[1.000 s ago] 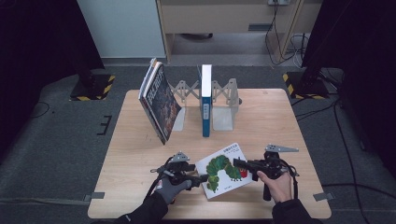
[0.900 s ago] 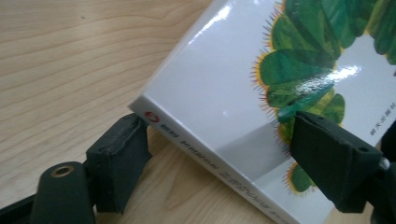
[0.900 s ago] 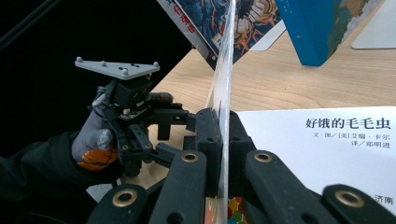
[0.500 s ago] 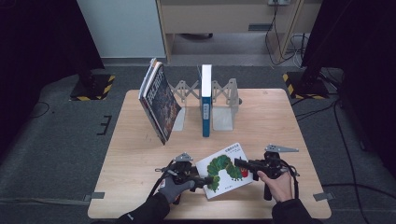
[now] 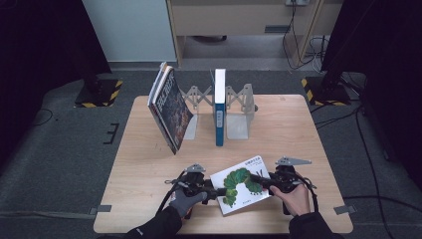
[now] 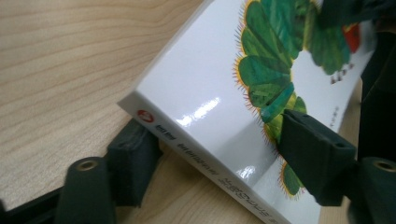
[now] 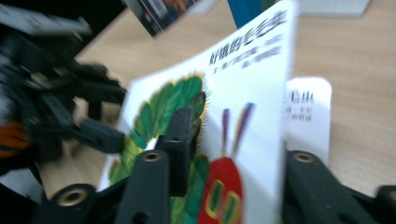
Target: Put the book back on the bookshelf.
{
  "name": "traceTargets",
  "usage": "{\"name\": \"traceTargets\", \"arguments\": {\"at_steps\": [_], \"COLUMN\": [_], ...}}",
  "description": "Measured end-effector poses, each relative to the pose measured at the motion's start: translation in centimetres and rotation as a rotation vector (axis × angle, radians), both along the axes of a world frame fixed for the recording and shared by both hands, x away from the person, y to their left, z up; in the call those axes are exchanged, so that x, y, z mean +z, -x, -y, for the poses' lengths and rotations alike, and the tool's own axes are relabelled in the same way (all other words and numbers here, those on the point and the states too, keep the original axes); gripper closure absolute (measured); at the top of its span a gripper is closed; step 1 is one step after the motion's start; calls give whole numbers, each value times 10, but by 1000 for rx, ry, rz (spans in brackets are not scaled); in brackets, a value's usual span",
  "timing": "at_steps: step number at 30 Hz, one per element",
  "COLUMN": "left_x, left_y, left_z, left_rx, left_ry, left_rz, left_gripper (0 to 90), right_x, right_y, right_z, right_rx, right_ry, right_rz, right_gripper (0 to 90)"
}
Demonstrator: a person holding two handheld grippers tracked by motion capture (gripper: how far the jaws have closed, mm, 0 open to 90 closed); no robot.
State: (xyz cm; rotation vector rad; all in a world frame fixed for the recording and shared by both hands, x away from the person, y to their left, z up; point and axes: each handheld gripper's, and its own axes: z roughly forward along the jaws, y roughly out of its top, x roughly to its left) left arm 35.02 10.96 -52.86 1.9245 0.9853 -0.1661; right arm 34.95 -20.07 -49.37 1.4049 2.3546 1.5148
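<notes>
- White glossy cover with a green caterpillar, that's the picture book [image 5: 242, 186] both grippers are working on; it sits at the near edge of the wooden table [image 5: 298, 129], tilted up off the surface, not lying flat
- left gripper [image 5: 215, 190] has its jaws either side of the spine corner; they've just been closing in, and in the left gripper view one pad sits on the cover and the other under the edge, so I'd call it a pinch on the book
- right gripper [image 5: 260, 180] has just been easing apart; the book sits between its jaws, but that view is blurred; can't tell if the pads are pressing
- up the table, the bookend rack [image 5: 238, 107] holds one blue book [image 5: 219, 112] upright, with dark books [image 5: 169, 109] leaning beside it
- my read: pickup's basically done; carrying the book to the rack and standing it up is all still left
</notes>
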Motion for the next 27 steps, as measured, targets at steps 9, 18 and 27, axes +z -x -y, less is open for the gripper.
{"name": "traceTargets", "arguments": {"at_steps": [9,18,27], "left_x": [5,6,6], "left_y": [0,0,2], "left_z": [2,1,2], "left_rx": [-8,-17,-19], "left_ry": [41,38,34], "left_rz": [-3,12,27], "left_gripper": [374,411,466], "right_x": [-1,2,-3], "right_y": [1,-2,-4], "right_z": [-8,-3,9], "right_rx": [55,0,-84], "right_ry": [-70,34,86], "right_rz": [-22,47,44], "right_gripper": [647,436,335]}}
